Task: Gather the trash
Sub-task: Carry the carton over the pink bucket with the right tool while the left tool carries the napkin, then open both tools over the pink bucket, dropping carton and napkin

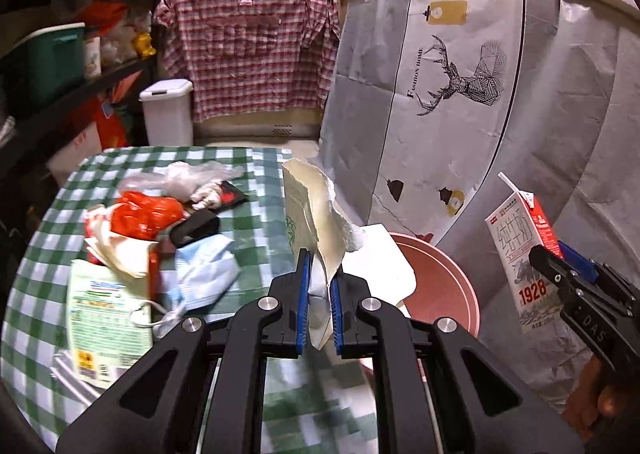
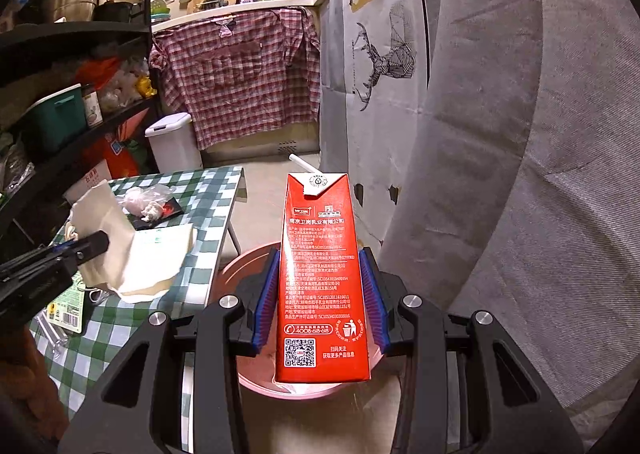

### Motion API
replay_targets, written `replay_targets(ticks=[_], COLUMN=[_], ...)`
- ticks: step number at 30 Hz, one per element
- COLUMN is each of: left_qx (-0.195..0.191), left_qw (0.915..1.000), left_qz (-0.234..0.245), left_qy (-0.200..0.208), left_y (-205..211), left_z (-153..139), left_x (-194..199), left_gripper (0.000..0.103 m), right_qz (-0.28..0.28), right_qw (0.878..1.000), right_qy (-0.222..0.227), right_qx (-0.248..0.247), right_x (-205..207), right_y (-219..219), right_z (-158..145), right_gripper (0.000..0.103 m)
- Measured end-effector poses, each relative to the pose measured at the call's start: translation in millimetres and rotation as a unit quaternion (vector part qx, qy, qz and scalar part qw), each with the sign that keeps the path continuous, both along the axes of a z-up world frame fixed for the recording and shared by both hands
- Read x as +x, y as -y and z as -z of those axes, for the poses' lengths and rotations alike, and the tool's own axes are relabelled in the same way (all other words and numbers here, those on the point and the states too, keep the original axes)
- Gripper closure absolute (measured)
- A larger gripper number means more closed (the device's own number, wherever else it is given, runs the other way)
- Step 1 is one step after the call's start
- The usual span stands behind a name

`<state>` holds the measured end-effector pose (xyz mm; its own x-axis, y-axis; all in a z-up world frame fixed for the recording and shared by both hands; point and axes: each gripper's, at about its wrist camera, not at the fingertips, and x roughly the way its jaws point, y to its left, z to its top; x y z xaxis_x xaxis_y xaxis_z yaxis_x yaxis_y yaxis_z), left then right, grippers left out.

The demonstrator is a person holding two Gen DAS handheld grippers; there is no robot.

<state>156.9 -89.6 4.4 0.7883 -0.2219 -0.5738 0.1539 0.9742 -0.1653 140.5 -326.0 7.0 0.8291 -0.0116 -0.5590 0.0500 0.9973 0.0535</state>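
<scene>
Right now my right gripper [image 2: 322, 294] has its jaws clamped on an upright red milk carton [image 2: 322, 286], long axis vertical, straw up, directly over the pink bin [image 2: 248, 262] beside the surface [image 2: 120, 338]. My left gripper [image 1: 320, 290], angled downward, pinches a torn paper bag [image 1: 320, 221] at the surface edge, short of that bin; I judge the right hand nearer to dropping.

Trash pile [image 1: 160, 238] on checkered table [image 1: 256, 189]
</scene>
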Motion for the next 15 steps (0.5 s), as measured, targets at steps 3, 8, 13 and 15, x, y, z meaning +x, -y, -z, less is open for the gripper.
replay_targets(ticks=[3,8,13,15], left_qx=[-0.001,0.006,0.004,0.005], left_qw=[1.0000,0.9996,0.9988,0.9987], left_qz=[0.008,0.028,0.049,0.050], left_qy=[-0.001,0.005,0.000,-0.005], left_y=[10.1,27.6,39.3,40.5], left_z=[6.7,13.0,22.5,26.0], left_x=[4.2,6.7,13.5,17.9], left_gripper=[0.093,0.093,0.093,0.093], right_qz=[0.004,0.006,0.008,0.011], right_qw=[1.000,1.000,1.000,1.000], right_qy=[-0.006,-0.015,-0.022,-0.024], right_qx=[0.001,-0.004,0.000,0.004], right_x=[6.2,15.6,24.1,26.9], right_y=[1.2,-1.4,-0.6,0.7], right_z=[4.8,13.1,18.2,19.4], right_gripper=[0.063,0.063,0.063,0.063])
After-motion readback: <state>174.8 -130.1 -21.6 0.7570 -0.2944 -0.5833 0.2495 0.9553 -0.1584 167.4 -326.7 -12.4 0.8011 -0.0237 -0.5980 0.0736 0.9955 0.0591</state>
